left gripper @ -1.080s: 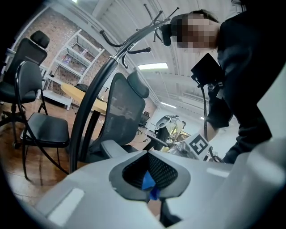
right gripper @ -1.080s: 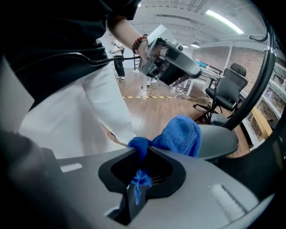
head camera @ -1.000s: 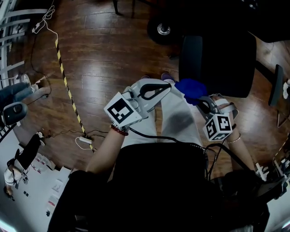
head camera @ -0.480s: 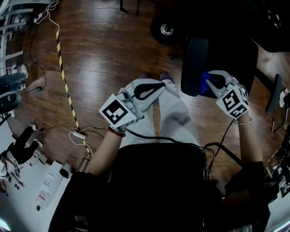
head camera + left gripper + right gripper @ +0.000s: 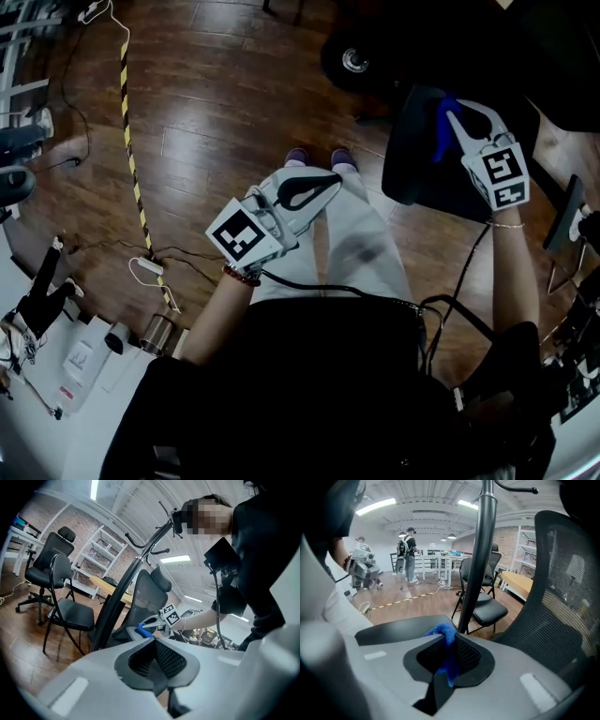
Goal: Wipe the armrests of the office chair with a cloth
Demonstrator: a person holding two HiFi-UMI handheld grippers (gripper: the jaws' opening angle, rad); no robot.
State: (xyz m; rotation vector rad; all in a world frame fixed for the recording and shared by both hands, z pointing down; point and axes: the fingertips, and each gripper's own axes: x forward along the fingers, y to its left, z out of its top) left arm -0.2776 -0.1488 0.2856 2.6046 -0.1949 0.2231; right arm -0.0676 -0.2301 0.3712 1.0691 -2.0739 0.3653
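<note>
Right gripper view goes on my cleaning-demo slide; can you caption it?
Right gripper clamps a blue cloth in its jaws by the black armrest, mesh chair back at right.

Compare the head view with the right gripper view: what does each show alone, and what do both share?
Head view only: a marker cube, the person's shoes and a chair castor. Right gripper view only: the mesh backrest, a folding chair and people standing far off. Both: the blue cloth clamped in the right gripper, at the black armrest.
</note>
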